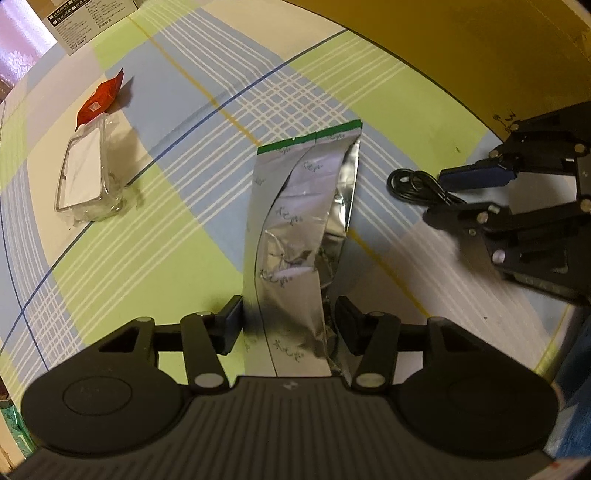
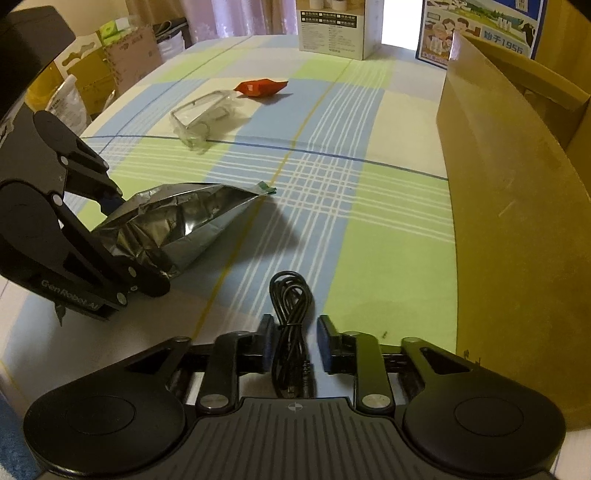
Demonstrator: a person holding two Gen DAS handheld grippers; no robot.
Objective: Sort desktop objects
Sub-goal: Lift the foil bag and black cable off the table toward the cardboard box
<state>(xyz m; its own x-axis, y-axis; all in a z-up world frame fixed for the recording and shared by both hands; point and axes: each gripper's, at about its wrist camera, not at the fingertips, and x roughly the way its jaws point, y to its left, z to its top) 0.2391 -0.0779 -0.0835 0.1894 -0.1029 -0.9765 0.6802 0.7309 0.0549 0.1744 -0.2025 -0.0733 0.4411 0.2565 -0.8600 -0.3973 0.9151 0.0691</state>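
Observation:
A crumpled silver foil bag [image 1: 291,221] with a green strip at its far end lies along the checked tablecloth. My left gripper [image 1: 290,325] has a finger pressed on each side of its near end, and the foil is creased there. In the right wrist view the same bag [image 2: 177,221] sits in the left gripper [image 2: 136,236]. A coiled black cable [image 2: 291,314] lies between the fingers of my right gripper [image 2: 295,343], which stands open with a small gap on the right side. From the left wrist the cable [image 1: 417,184] pokes out past the right gripper [image 1: 458,192].
A clear plastic case [image 1: 83,173] [image 2: 207,114] and a red packet [image 1: 101,99] [image 2: 260,88] lie farther out on the table. A tall cardboard box [image 2: 517,184] [image 1: 480,48] lines the right side. A white carton [image 2: 332,29] and a printed blue box [image 2: 480,26] stand at the back.

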